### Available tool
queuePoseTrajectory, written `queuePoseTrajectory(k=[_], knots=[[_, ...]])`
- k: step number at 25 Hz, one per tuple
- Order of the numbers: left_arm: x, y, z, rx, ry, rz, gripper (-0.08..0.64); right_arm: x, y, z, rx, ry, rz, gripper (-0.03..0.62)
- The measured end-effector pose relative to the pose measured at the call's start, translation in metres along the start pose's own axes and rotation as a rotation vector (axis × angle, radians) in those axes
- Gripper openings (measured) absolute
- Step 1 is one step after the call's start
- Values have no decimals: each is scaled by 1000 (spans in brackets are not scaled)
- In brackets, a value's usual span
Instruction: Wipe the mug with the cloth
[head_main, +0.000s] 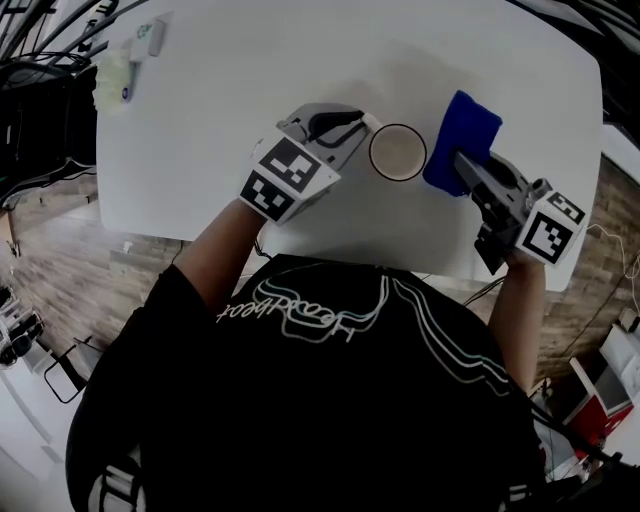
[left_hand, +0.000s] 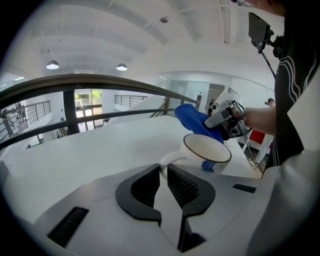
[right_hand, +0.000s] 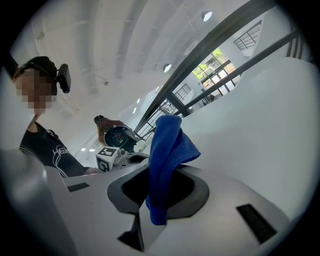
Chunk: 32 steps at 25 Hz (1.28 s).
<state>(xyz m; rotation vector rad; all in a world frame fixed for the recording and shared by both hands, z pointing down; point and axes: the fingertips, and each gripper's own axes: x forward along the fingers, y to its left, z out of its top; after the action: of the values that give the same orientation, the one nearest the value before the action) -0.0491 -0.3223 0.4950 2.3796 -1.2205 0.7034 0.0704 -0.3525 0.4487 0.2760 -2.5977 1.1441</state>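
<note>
Tabletop of plain white laminate (head_main: 250, 90) carries the whole job near its front edge. On it the bright blue microfibre cloth (head_main: 466, 132) hangs bunched from the right gripper (right_hand: 161, 190), whose jaws are clamped on its fold. Just to the cloth's left stands the white ceramic mug with a dark rim (head_main: 397, 152), upright on the table. The left gripper (left_hand: 164, 175) has its jaws pinched on the mug's curved handle (left_hand: 167, 161), steadying it. I judge both grasps made and the cloth brought up to the mug's far side. Whether it touches the wall I cannot tell. The wiping itself seems still ahead.
</note>
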Motion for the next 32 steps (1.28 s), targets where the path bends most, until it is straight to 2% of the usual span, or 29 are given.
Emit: queuePoseTrajectory(k=[6, 12, 19, 22, 28, 32], knots=[[6, 7, 4, -5, -17, -53, 53, 16, 9, 6, -76, 42, 43, 64], [15, 7, 12, -10, -30, -90, 52, 31, 6, 3, -173, 150, 53, 64], [19, 18, 10, -50, -44, -127, 52, 62, -7, 0, -227, 253, 51, 64], [19, 26, 5, -48, -47, -140, 52, 82, -14, -3, -262, 301, 34, 64], [25, 9, 18, -36, -58, -155, 52, 82, -28, -17, -359, 425, -38, 64], [26, 6, 19, -34, -70, -182, 52, 88, -36, -22, -322, 468, -82, 64]])
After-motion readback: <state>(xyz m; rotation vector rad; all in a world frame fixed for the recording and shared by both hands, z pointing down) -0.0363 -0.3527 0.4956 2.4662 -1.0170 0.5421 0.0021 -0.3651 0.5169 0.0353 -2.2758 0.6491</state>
